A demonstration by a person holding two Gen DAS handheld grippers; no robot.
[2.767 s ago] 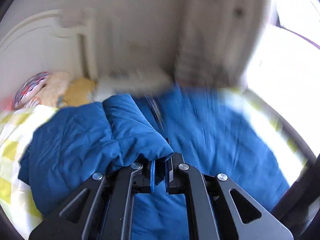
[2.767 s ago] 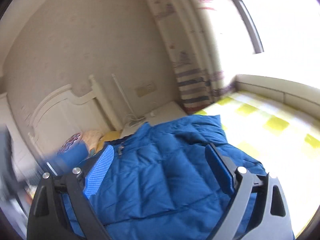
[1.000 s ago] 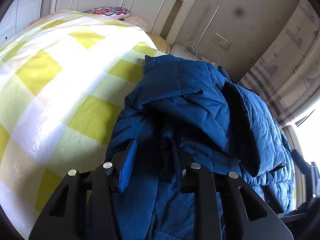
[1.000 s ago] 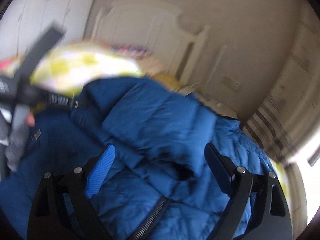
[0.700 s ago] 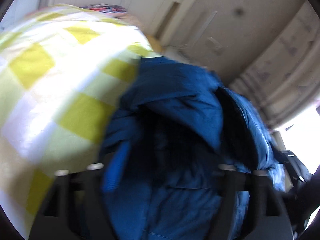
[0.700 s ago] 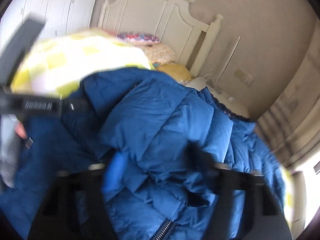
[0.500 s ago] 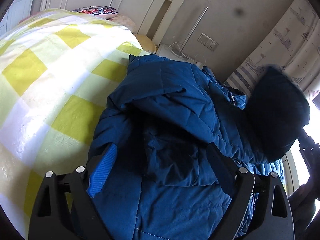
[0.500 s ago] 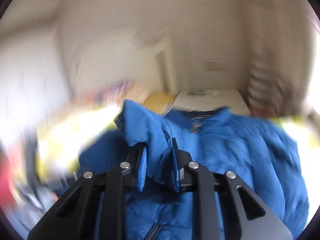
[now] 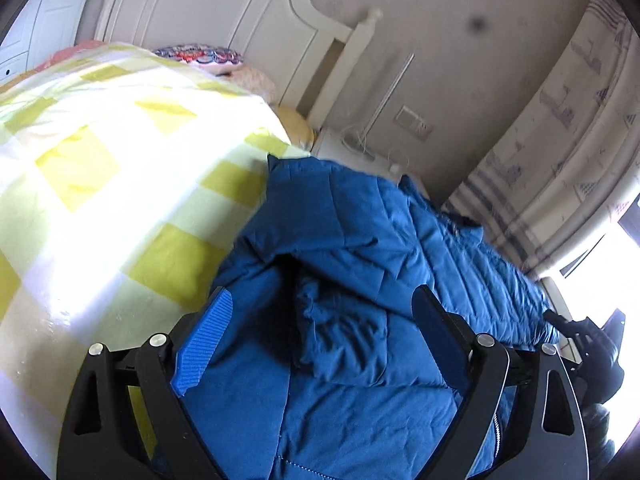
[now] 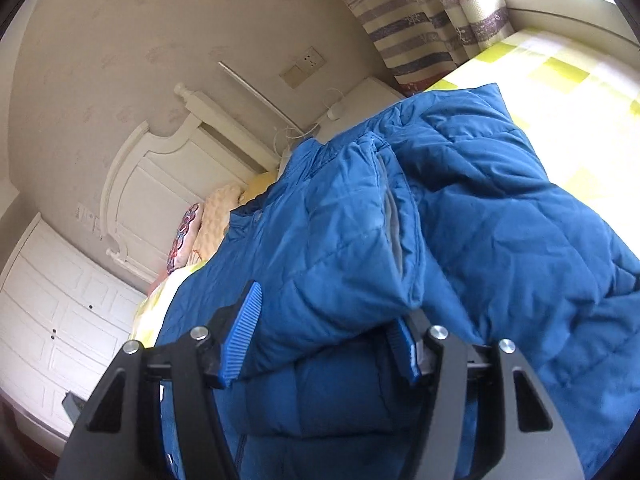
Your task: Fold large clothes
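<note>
A large blue quilted jacket (image 9: 360,280) lies on the bed, one sleeve folded across its body. My left gripper (image 9: 320,328) is open and empty, its jaws wide apart just above the jacket's lower part. In the right wrist view the jacket (image 10: 500,240) fills the frame, and its other sleeve (image 10: 340,248) drapes between the fingers of my right gripper (image 10: 324,336). The right jaws stand wide apart and the sleeve rests loosely between the blue pads (image 10: 240,336). The right gripper's black frame shows at the left wrist view's right edge (image 9: 592,344).
The bed carries a yellow and white checked quilt (image 9: 100,168). Pillows (image 9: 208,56) lie against the white headboard (image 9: 240,12). A white bedside table (image 9: 352,148) with cables stands by the wall. Striped curtains (image 9: 560,160) and a bright window are at the right. White wardrobe doors (image 10: 52,312) stand at the left.
The right gripper, shut on the sleeve half a second ago, has carried it over the jacket body and opened its jaws. The left gripper stays open and has drawn back slightly.
</note>
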